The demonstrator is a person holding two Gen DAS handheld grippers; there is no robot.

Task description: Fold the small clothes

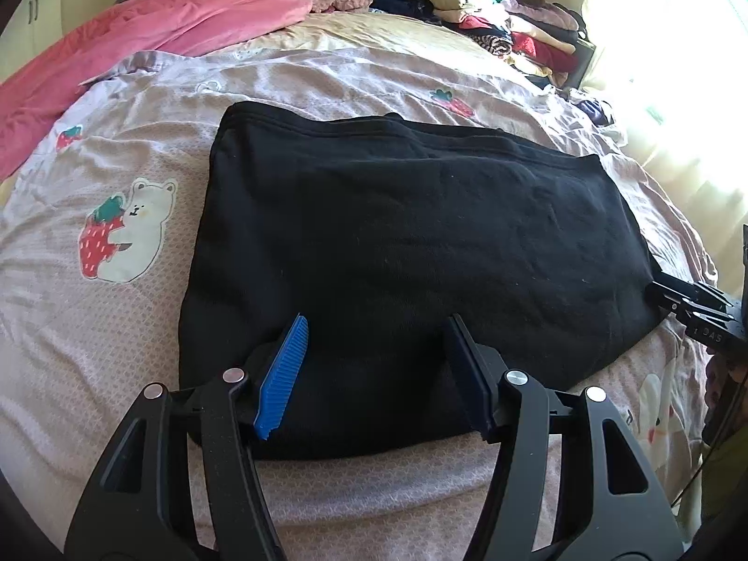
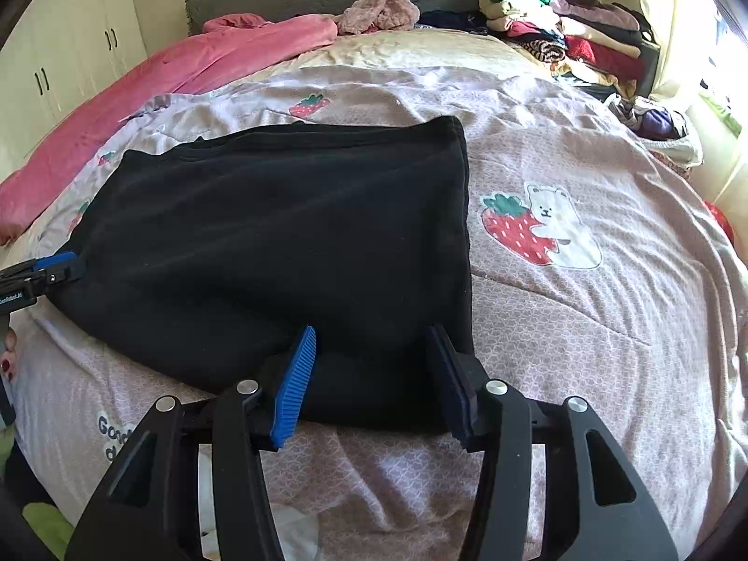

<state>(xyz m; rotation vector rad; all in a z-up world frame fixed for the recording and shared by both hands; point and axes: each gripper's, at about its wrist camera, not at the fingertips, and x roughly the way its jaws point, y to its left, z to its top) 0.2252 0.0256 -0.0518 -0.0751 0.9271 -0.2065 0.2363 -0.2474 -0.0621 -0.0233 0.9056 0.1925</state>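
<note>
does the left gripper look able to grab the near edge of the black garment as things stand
Probably yes: the left gripper is open, its fingers straddling the near edge of the black garment, and nothing lies between them on the bedspread.

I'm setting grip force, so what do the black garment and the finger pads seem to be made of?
Black garment: likely thick fleece or sweatshirt knit, matte and slightly fuzzy, with lint specks showing. Pads: probably rubber or soft plastic, blue, with fine ribs across the face.
</note>
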